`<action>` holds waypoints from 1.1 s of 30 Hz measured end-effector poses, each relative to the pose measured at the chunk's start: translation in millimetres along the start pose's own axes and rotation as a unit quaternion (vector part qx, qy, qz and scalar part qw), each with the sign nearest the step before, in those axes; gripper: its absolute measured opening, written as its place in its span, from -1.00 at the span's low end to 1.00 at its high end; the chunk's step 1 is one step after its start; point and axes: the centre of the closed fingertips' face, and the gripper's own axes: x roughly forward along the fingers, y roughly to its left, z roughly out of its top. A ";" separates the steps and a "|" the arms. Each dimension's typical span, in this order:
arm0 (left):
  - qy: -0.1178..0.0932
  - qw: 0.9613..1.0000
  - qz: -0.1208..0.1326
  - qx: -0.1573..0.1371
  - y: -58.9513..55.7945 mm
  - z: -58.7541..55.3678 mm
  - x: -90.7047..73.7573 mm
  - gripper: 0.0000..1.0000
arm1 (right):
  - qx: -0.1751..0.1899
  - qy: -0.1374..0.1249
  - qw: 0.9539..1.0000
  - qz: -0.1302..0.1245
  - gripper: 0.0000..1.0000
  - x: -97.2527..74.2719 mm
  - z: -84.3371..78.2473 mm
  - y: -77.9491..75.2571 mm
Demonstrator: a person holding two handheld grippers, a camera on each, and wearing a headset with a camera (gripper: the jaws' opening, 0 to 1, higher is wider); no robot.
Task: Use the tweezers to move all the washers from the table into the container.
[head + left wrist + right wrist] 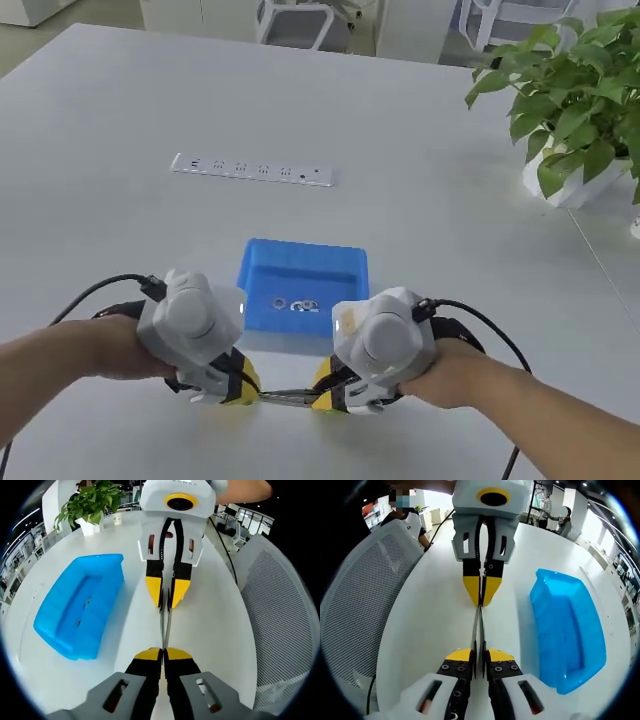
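Both grippers meet tip to tip at the near edge of the table (420, 200), each in one of the person's hands. The left gripper (245, 392) points right and the right gripper (322, 398) points left, with the tweezers (285, 397) lying level between them, just above the tabletop. In the left gripper view its yellow-tipped jaws are pressed together on one end of the tweezers. In the right gripper view its jaws are clenched on the other end, with only the thin metal between them. So the tool is grasped at both ends, and its two arms lie close together along their whole length.

The blue container (300, 250) sits just beyond the grippers, a little farther from the near edge and not touching either of them. The washers (298, 304) lie inside it on the floor, towards its near wall. There look to be two or three, bunched, though the count is hard to read at this size.

Farther back, towards the middle of the table, a white strip (252, 169) lies flat, parallel to the near edge. A plant (575, 90) in a white pot stands by the far right corner. A mesh chair (280, 605) shows beside the table in both gripper views
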 end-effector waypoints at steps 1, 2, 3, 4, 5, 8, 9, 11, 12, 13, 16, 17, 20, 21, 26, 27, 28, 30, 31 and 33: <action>0.001 1.000 0.000 0.000 -0.3 -0.3 -0.4 -0.89 | 0.000 0.001 1.000 0.000 -0.78 0.1 0.2 0.2; 0.003 1.000 0.001 0.001 -0.4 -1.1 -0.7 -0.89 | 0.000 0.001 1.000 0.000 -0.77 0.2 0.3 0.2; 0.001 1.000 0.003 0.005 0.4 -1.2 -0.7 -0.89 | 0.000 0.001 1.000 0.000 -0.77 0.3 0.3 0.3; 0.003 1.000 0.005 0.003 1.0 -2.3 -1.3 -0.89 | 0.000 0.002 1.000 0.001 -0.76 0.3 0.3 0.6; 0.001 1.000 0.006 0.003 1.5 -3.1 -1.6 -0.89 | 0.001 0.001 1.000 0.001 -0.76 0.3 0.3 0.9; 0.001 1.000 0.009 0.000 2.1 -4.6 -2.9 -0.88 | 0.003 0.000 1.000 -0.001 -0.75 0.4 0.3 1.3; 0.002 1.000 0.010 -0.001 2.0 -5.2 -3.3 -0.88 | 0.003 0.000 1.000 -0.001 -0.74 0.4 0.3 1.5; 0.002 1.000 0.008 -0.003 0.0 -5.4 -4.4 -0.85 | 0.002 0.001 1.000 -0.001 -0.73 0.4 0.3 2.2; 0.001 1.000 0.008 -0.002 -0.7 -5.0 -4.7 -0.83 | 0.002 0.002 1.000 0.000 -0.72 0.4 0.3 2.2; 0.001 1.000 0.010 -0.002 0.0 -5.5 -4.9 -0.81 | 0.003 0.003 1.000 -0.002 -0.69 0.4 0.4 2.2; -0.002 1.000 0.019 -0.004 0.8 -4.6 -7.5 -0.75 | -0.001 0.007 1.000 -0.008 -0.61 -1.1 0.8 2.8; -0.003 1.000 0.021 -0.005 1.2 -4.7 -8.7 -0.72 | 0.000 0.005 1.000 -0.010 -0.59 -2.4 1.2 2.6; -0.007 0.999 0.030 -0.021 2.2 -5.3 -15.7 -0.58 | 0.021 -0.003 0.999 -0.030 -0.50 -9.6 2.7 -2.5; -0.011 0.999 0.032 -0.026 2.7 -4.9 -17.7 -0.53 | 0.026 -0.007 0.999 -0.042 -0.47 -14.1 3.2 -5.6; -0.049 0.995 0.051 -0.064 6.8 2.1 -31.3 -0.30 | 0.062 -0.028 0.995 -0.077 -0.30 -35.0 2.9 -14.6; -0.057 0.994 0.054 -0.072 7.1 4.5 -35.0 -0.26 | 0.065 -0.034 0.994 -0.083 -0.28 -39.1 3.5 -16.0; -0.062 0.994 0.055 -0.075 7.1 6.0 -37.6 -0.20 | 0.073 -0.043 0.992 -0.094 -0.25 -45.6 5.1 -18.5; -0.071 0.993 0.059 -0.079 7.8 9.0 -42.5 -0.13 | 0.090 -0.053 0.988 -0.112 -0.13 -56.3 5.3 -23.6; -0.081 0.991 0.064 -0.084 8.8 12.5 -46.5 -0.08 | 0.094 -0.056 0.987 -0.120 -0.09 -60.9 5.0 -25.6; -0.097 0.989 0.071 -0.090 9.7 18.1 -53.6 0.01 | 0.105 -0.065 0.984 -0.131 0.02 -71.9 3.5 -28.4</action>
